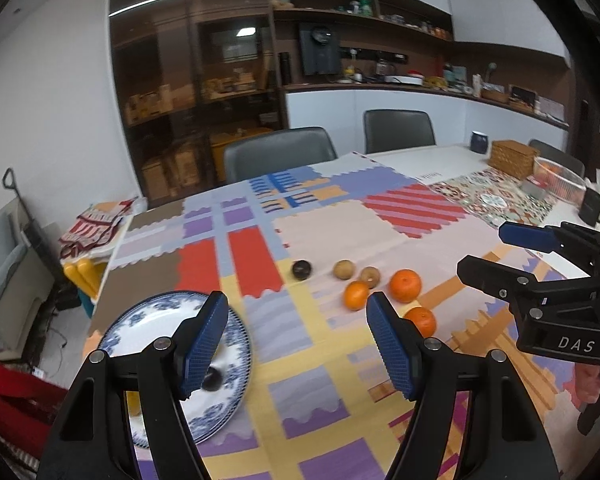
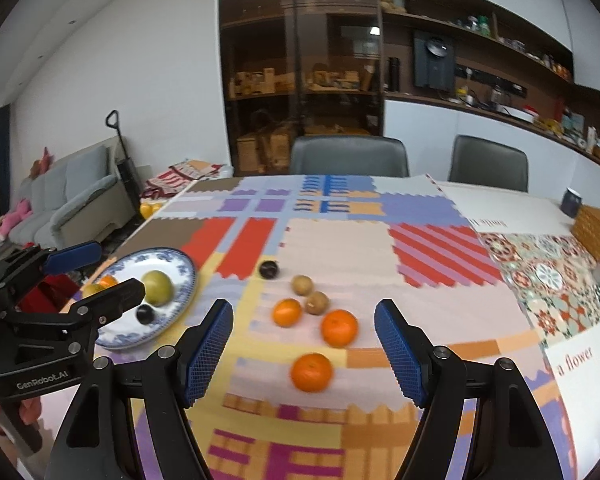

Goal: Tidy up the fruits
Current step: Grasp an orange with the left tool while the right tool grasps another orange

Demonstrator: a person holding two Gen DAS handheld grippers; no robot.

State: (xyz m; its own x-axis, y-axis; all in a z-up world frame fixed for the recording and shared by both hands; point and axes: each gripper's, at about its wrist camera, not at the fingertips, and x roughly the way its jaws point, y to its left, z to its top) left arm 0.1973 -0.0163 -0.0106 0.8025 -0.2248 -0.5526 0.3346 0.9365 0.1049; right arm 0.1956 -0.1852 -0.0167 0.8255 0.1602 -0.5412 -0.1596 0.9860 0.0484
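Fingers of the right gripper (image 2: pixel 304 354) stand spread wide and empty, and the nearest loose fruit, a round orange tangerine (image 2: pixel 311 372), lies on the table directly between and just ahead of them. Being round, it has no long axis to line up with; the move turns only on going forward and down. Beyond it sit two more orange tangerines (image 2: pixel 339 327), two small brown round fruits (image 2: pixel 302 285) and a dark purple round fruit (image 2: pixel 269 269), all loose on the patchwork-patterned tablecloth (image 2: pixel 340 248).

Blue-padded fingers of the left gripper (image 1: pixel 298 344) are likewise spread with nothing between them, hovering near the blue-and-white patterned china plate (image 2: pixel 180 268), which lies to the left of the fruit cluster and already carries a pale green apple-like fruit (image 2: pixel 158 287), a dark plum-like fruit (image 2: pixel 145 314) and some orange and yellow pieces partly hidden.

My judgement: the right gripper is nearer the loose fruit, the left nearer the plate.
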